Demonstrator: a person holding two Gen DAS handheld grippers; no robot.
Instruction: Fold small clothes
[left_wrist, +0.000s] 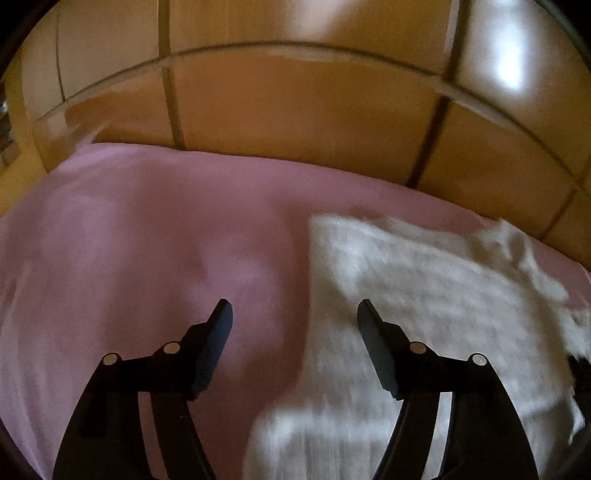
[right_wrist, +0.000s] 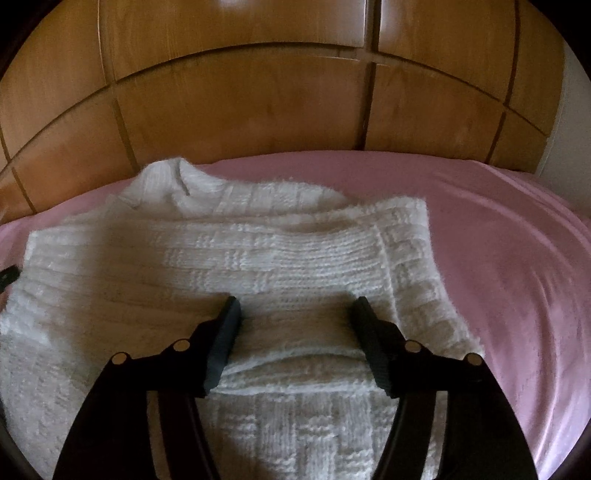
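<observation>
The fluffy white knitted sweater lies partly folded on the pink bedsheet, at my twelve o'clock. My left gripper and right gripper both hang released, jaws apart, empty. Pinch too shallow, I judge, and the folded sleeve slips undone.

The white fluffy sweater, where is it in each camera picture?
Left wrist view: the white knitted sweater fills the lower right, partly under the open left gripper.
Right wrist view: the sweater spreads across the left and middle, beneath the open right gripper.
Shared landmark: the pink sheet under it, with the wooden panelled headboard behind.
</observation>
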